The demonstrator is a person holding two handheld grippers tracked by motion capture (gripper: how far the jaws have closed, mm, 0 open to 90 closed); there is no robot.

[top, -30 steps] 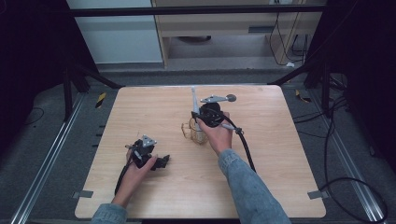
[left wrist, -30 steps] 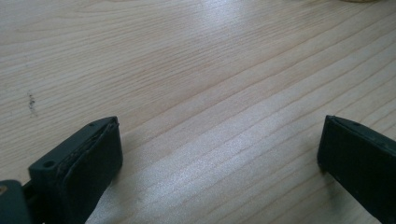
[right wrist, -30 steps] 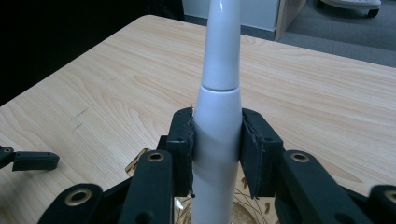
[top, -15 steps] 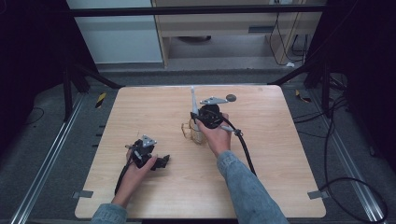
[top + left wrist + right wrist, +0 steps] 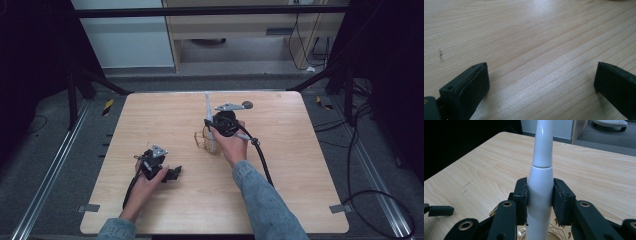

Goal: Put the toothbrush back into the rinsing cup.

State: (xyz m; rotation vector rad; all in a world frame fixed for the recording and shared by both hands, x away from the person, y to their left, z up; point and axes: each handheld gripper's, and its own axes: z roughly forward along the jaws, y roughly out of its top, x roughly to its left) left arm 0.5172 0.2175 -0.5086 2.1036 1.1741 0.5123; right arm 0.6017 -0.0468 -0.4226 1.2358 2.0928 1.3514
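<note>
Two grippers were at work on the wooden table [image 5: 300,165]. At the near left, the left gripper [image 5: 172,173] lay low on the tabletop in the person's left hand [image 5: 145,181], its jaws spread wide with bare wood grain between them in its own view, holding nothing. A small dark scuff [image 5: 441,55] marked the wood to the left of those jaws. Further right, around the middle of the table, the right gripper [image 5: 539,201] was clamped on a white, tapered handle [image 5: 541,170], possibly an electric toothbrush, one pad pressed to each side of its thicker lower body. That handle stood upright, its narrow end pointing toward the far edge in the high view. Its base reached down into a clear glass cup [image 5: 206,142] with golden patterning, which sat just left of the right hand [image 5: 231,146]. The right gripper's black cable [image 5: 262,160] trailed off to the near right
</note>
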